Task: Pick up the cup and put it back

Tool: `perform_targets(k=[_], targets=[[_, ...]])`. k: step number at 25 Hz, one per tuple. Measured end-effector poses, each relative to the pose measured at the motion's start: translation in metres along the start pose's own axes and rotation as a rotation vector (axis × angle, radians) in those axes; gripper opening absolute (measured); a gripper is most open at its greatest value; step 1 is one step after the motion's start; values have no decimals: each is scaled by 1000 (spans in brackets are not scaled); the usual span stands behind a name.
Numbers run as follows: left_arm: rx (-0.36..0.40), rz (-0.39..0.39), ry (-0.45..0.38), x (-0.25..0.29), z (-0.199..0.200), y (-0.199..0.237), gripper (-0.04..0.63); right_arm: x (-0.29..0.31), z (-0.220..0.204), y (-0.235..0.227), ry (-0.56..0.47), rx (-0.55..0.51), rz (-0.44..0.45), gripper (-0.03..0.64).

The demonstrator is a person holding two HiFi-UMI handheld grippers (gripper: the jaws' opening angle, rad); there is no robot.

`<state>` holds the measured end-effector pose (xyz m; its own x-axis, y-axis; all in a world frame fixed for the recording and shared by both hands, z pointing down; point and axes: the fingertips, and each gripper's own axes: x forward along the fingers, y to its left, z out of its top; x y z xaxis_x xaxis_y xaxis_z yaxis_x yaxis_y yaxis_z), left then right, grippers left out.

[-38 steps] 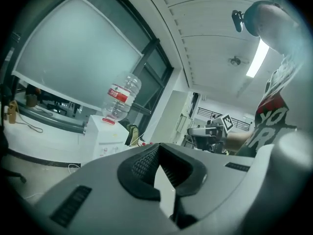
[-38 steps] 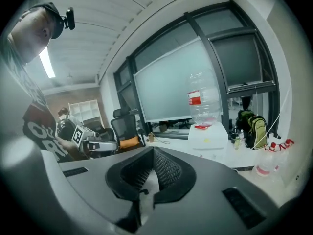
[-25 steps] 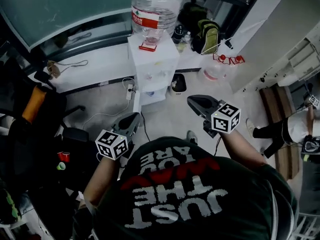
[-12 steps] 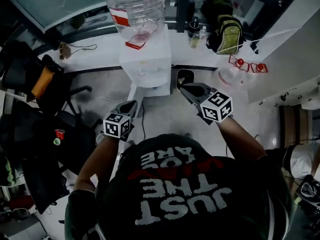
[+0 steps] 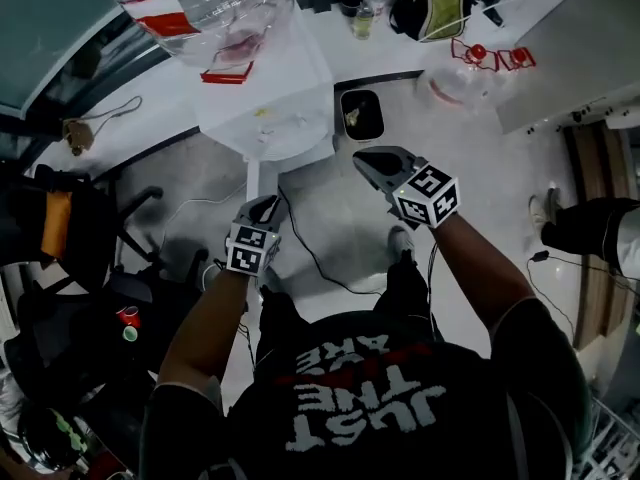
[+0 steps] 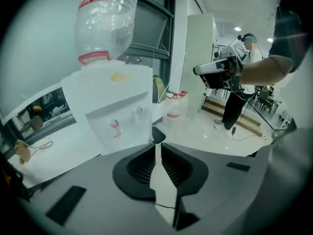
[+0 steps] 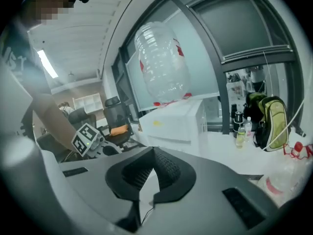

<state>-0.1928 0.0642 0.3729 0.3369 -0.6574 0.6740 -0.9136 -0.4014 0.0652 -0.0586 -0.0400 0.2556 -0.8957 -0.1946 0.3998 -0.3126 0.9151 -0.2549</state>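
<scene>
Both grippers held above the floor at 6 o'clock of the water dispenser [image 5: 265, 118].
Left gripper [image 5: 265, 206] jaws just parting, slim slit, nothing between. Right gripper [image 5: 365, 158] jaws together, empty. Red cup [image 5: 127, 315] well apart, at 8 o'clock of the left gripper.

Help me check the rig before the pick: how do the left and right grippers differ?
The left gripper shows a thin slit between opening jaws; the right gripper has its jaws together. The left sits nearer the body, the right farther forward. Both are empty and point toward the water dispenser.
</scene>
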Motion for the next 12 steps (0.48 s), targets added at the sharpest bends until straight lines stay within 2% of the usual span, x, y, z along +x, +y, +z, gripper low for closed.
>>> perform_targets(k=[4, 7, 10, 12], targets=[[2, 2, 37, 68, -46, 13, 88, 32, -58, -25, 41, 10, -11, 34], [-6, 32, 79, 111, -77, 19, 100, 55, -96, -42, 56, 26, 10, 34], [-52, 89, 157, 153, -133, 31, 104, 74, -136, -62, 59, 41, 32, 34], [-50, 115, 202, 178, -167, 38, 106, 83, -166, -76, 61, 51, 43, 34]])
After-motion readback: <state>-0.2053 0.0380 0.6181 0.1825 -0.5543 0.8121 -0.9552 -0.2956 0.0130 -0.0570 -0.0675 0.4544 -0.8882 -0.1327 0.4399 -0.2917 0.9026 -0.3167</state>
